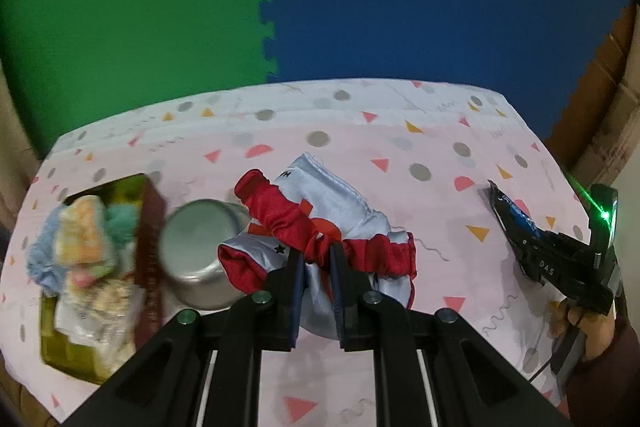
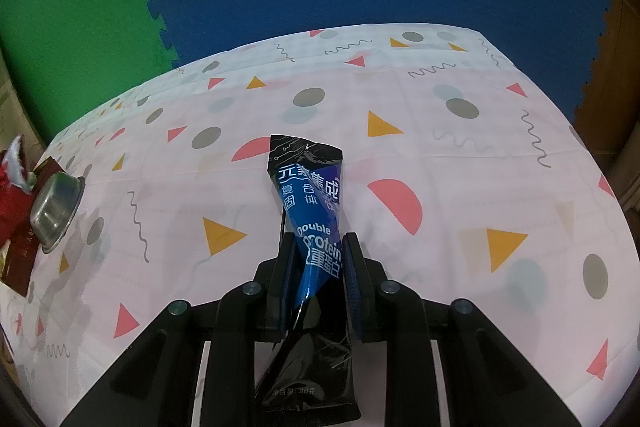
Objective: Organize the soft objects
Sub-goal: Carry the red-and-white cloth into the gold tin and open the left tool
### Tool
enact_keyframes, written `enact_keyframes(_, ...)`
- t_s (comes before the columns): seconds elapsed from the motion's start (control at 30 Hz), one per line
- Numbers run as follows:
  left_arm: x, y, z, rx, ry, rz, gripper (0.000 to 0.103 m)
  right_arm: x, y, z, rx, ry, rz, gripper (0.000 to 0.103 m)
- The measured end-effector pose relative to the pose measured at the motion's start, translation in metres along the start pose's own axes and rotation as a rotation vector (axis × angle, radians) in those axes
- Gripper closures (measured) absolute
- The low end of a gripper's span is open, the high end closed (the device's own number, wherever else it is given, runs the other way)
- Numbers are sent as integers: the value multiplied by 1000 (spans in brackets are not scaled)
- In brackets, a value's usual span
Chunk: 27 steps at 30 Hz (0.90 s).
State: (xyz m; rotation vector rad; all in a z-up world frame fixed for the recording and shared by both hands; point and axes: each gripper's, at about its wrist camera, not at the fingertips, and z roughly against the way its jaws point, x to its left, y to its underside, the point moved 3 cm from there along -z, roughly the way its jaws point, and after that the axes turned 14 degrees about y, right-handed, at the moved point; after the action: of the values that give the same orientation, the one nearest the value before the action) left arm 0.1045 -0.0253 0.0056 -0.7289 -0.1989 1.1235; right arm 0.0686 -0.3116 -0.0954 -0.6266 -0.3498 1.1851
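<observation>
My left gripper [image 1: 317,259] is shut on the red elastic band of a red and white satin garment [image 1: 336,203], which lies bunched on the patterned tablecloth [image 1: 420,147]. My right gripper [image 2: 318,251] is shut on a blue and black snack packet [image 2: 312,203], held just above the table. In the left wrist view the right gripper [image 1: 504,203] shows at the far right with the packet [image 1: 520,219] in it. A box [image 1: 148,251] at the left holds several fluffy pastel soft things [image 1: 80,239].
A steel bowl [image 1: 196,251] lies tilted between the box and the garment; it also shows in the right wrist view [image 2: 54,211] at the left. Green and blue foam mats [image 1: 264,7] cover the floor beyond the table's far edge. Brown cardboard [image 1: 608,75] stands at the right.
</observation>
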Motion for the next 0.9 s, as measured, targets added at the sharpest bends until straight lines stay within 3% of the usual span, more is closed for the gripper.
enact_keyframes(0.23, 40, 2, 39, -25, -80, 40, 90, 0, 0, 0, 0, -1, 0, 81)
enact_keyframes(0.67, 158, 8, 98, -52, -272, 171, 90, 0, -1, 0, 1, 0, 0, 81)
enact_keyframes(0.9, 196, 15, 93, -31, -280, 206, 90, 0, 0, 0, 0, 6, 5, 81)
